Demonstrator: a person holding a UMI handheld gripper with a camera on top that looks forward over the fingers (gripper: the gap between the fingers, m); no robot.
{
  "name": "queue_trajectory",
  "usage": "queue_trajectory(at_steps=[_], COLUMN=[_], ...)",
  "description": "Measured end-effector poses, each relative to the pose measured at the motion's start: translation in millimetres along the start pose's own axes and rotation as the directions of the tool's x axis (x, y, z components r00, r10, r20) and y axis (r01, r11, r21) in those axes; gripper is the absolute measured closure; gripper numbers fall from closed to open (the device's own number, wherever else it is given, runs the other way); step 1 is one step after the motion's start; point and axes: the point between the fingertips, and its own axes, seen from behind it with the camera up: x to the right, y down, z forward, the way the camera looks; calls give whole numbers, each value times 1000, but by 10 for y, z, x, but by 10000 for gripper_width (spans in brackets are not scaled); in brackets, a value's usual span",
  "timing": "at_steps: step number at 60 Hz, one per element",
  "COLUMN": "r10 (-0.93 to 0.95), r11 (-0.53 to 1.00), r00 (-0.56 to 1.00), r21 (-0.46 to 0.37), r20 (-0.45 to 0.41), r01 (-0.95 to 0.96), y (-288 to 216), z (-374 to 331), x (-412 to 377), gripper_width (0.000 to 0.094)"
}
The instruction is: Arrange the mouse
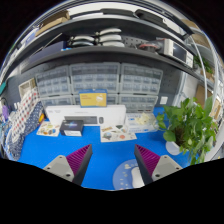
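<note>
Shelving (pixel 110 40), upper frame, stacked. Blue table (pixel 105 160), centre, clutter at its far edge. Plant (pixel 188 125), right. My tool (pixel 112 162), bottom, spread wide, holding nothing. Mouse: I cannot pick it out. I should find it first, then approach low.

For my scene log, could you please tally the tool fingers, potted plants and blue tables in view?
Tool fingers: 2, open, gripping nothing
Potted plants: 1
Blue tables: 1
Total: 4
</note>
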Motion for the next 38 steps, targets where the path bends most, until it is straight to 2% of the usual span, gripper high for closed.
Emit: queue_trajectory(at_steps=[9, 38], r10=[-4, -46], r11=[1000, 998], r00=[1000, 995], r21=[29, 36], r20=[31, 83], r01=[3, 43], y=[-90, 53], z=[-175, -484], x=[-493, -1605], gripper_width=[70, 74])
